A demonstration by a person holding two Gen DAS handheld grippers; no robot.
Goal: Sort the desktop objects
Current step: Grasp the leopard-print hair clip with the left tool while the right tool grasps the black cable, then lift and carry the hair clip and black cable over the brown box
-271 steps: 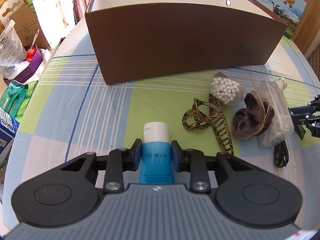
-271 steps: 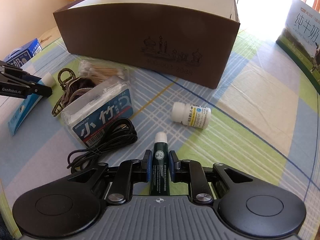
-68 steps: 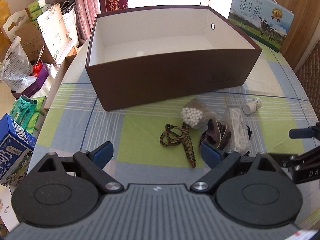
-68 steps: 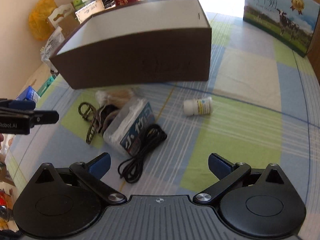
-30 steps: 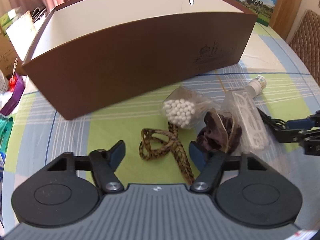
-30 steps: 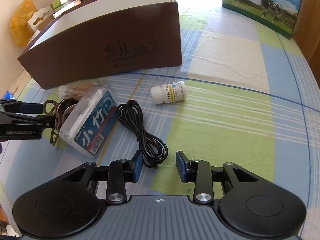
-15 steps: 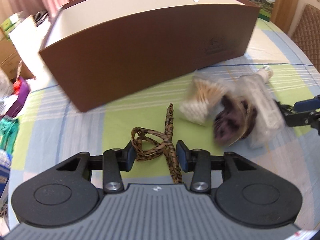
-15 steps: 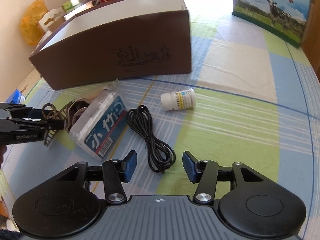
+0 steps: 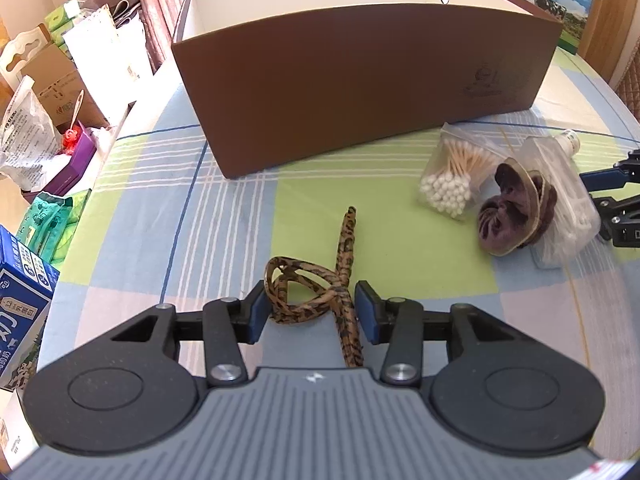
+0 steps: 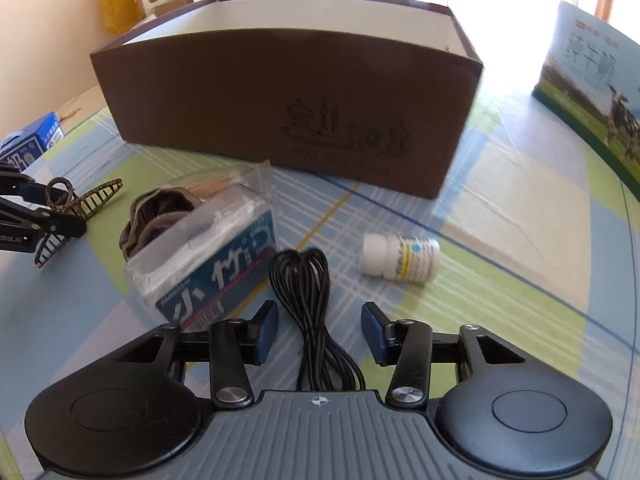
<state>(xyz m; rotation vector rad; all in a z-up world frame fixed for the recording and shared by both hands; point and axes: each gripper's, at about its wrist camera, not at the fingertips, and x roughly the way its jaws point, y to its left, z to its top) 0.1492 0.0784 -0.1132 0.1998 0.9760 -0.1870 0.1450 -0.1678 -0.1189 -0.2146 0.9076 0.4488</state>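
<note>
A leopard-print hair clip [image 9: 340, 256] lies between the pads of my left gripper [image 9: 312, 304]. The pads touch its loop and stem, and the jaws are opening slightly. In the right wrist view the hair clip [image 10: 92, 200] sits in the left gripper [image 10: 52, 204], apart from the pile. My right gripper [image 10: 320, 320] straddles a coiled black cable [image 10: 304, 280]. Its jaws are closing and the pads stand clear of the cable. The big brown box [image 9: 360, 80] stands open behind everything.
A bag of cotton swabs [image 9: 452, 176], a brown scrunchie [image 9: 516, 216] and a clear floss-pick box [image 10: 216, 260] lie bunched together. A white pill bottle [image 10: 400, 260] lies on its side to the right. A milk carton [image 9: 20, 300] stands at the left table edge.
My left gripper closed around the hair clip and drew it left, away from the pile. My right gripper moved forward over the cable, its jaws widening and then narrowing.
</note>
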